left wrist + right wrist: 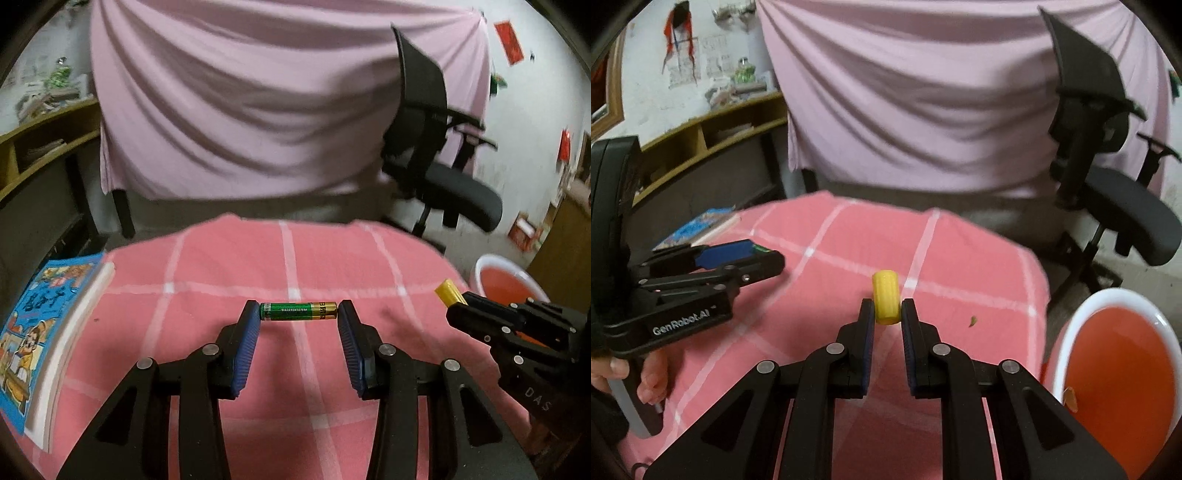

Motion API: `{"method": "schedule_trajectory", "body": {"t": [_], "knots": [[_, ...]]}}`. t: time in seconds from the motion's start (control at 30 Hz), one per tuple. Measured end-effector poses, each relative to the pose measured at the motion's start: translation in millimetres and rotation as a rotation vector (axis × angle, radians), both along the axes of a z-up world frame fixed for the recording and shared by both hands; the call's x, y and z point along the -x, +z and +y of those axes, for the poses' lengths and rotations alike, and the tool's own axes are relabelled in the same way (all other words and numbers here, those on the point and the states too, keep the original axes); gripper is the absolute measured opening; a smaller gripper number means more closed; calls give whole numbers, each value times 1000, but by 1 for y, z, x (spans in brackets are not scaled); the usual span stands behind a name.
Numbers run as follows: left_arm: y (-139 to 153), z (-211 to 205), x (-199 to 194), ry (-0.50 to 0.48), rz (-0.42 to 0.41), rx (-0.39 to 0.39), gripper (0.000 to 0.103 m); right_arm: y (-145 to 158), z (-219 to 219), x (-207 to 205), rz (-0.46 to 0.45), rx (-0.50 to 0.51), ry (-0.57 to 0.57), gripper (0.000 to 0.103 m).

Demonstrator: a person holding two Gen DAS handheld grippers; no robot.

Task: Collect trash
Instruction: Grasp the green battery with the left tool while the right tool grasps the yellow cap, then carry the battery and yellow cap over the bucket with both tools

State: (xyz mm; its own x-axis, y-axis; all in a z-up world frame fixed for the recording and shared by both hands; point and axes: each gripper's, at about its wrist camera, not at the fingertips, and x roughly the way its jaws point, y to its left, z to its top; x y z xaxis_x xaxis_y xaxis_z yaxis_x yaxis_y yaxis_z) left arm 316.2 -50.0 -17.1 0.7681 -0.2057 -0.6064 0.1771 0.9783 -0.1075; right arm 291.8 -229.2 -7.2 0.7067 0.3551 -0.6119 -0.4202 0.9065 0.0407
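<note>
Here, at the far left of the left wrist view, a blue picture book point(48, 332) lies on the pink checked cloth point(207, 266), its spine running along the cloth's left edge; just right of it the left gripper point(299, 314) reaches over the middle of the cloth, its blue pads point(245, 347) pressed against the two ends of a green and gold battery point(299, 311), which sits crosswise between the fingertips, gripped end to end and apparently clear of the cloth; further right the right gripper point(456, 304) comes in from the side with a yellow ribbed cap point(447, 292) sticking out past its tips; behind it a white-rimmed basin point(491, 266) with a red inside stands low beside the cloth, and a black office chair point(443, 177) stands beyond, in front of a draped pale pink sheet point(258, 103).

In the right wrist view the person's left hand point(646, 376) grips the handle of the left gripper point(768, 258) at the left edge, the book point(698, 227) lying behind it; in the middle the right gripper point(888, 314) is clenched on the yellow ribbed cap point(885, 301), the narrow jaws squeezing its lower half while the upper half stands free above the tips; a small greenish scrap point(973, 321) lies on the cloth point(960, 266) a little to the right; at the far right the basin point(1071, 332) sits just off the cloth's edge, a small pale scrap point(1070, 398) resting against its inner wall.
</note>
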Motion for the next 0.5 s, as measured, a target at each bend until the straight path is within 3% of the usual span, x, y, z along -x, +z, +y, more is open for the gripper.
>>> {"method": "schedule_trajectory", "body": {"t": [0.27,0.5], "knots": [[30,-7,49,-2,-291,-1,38,20,-15,26,-204,-82,-54,13],[51,-19,76,-28,-404,33,38,41,-40,51,-400,-200,-99,13]]}}
